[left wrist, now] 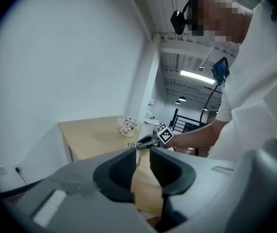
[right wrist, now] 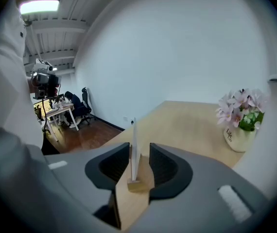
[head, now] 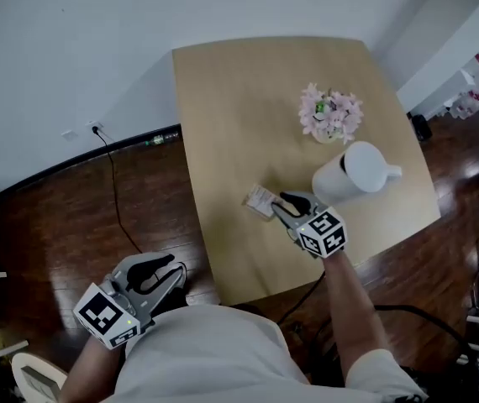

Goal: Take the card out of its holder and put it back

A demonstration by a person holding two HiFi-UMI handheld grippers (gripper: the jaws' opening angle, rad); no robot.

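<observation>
A thin white card (right wrist: 134, 147) stands upright in a small wooden holder (right wrist: 139, 184) on the light wooden table (head: 231, 116). My right gripper (right wrist: 139, 161) is open around it: the card stands edge-on between the two jaws, with a gap on each side. In the head view the card (head: 260, 200) sits near the table's front, with my right gripper (head: 281, 202) reaching it from the right. My left gripper (head: 171, 273) hangs off the table's near left, over the floor, open with nothing between its fingers. From the left gripper view (left wrist: 143, 165) the right gripper (left wrist: 149, 141) shows far off.
A white pitcher (head: 353, 175) stands just right of the right gripper, and a small vase of pink flowers (head: 330, 116) behind it. A black cable (head: 113, 183) runs across the dark wood floor left of the table. A desk with chairs (right wrist: 63, 111) stands far back.
</observation>
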